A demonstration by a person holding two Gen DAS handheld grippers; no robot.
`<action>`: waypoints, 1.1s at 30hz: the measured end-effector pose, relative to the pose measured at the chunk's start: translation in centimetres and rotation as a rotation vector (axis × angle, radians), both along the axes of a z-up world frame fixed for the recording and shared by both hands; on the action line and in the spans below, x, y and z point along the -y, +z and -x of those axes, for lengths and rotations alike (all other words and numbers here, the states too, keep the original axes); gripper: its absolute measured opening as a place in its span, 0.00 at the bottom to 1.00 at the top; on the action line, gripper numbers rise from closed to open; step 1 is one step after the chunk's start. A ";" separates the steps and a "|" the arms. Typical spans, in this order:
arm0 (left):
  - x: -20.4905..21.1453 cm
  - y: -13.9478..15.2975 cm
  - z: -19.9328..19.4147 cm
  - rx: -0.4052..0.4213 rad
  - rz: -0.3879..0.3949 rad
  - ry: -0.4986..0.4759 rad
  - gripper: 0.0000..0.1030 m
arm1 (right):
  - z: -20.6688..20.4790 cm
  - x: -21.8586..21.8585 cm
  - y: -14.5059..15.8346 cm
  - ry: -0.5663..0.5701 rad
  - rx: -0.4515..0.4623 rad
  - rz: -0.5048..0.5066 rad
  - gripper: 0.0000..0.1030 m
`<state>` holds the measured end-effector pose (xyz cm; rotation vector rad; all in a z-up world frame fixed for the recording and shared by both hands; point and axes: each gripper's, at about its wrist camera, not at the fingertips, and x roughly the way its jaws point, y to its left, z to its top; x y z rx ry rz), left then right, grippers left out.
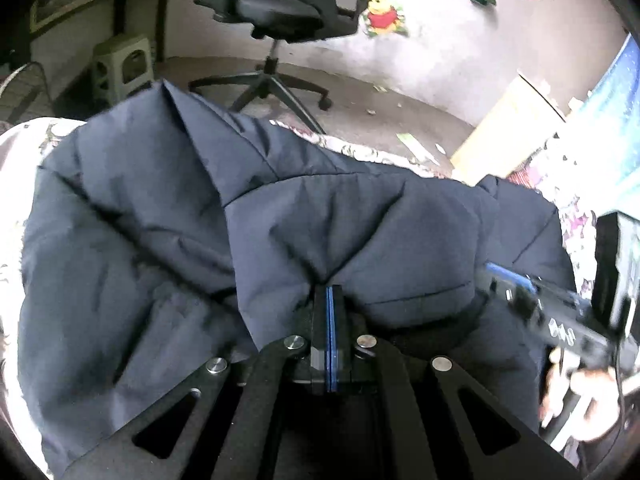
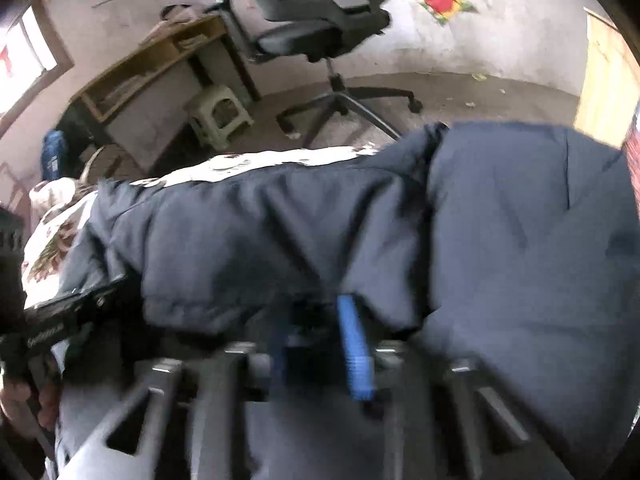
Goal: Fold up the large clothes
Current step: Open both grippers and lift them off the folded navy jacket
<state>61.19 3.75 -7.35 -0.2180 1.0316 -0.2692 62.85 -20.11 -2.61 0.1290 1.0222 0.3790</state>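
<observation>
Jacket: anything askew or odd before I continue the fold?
The navy padded jacket lies bunched and creased on the floral bedcover, not flat. The left gripper pinches a fold of it; the right gripper stands open.

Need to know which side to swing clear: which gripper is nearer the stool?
Left. The left gripper sits on the stool's side of the jacket; the right gripper is farther across.

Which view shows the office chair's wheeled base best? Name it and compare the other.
The right wrist view: the office chair's base spreads in full, castors visible on the bare floor. In the left wrist view the same chair appears, but the dark padded jacket covers the near legs.
</observation>
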 end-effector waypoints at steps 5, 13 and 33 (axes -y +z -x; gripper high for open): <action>-0.9 1.8 1.6 0.032 0.014 0.047 0.01 | 2.7 -1.7 2.4 0.023 0.091 0.049 0.61; -2.3 6.6 5.6 0.145 0.025 0.097 0.39 | 5.8 -1.1 5.3 -0.024 0.183 0.079 0.68; -0.9 15.4 22.1 0.441 -0.114 0.216 0.95 | 18.8 1.1 15.4 -0.116 0.394 0.063 1.00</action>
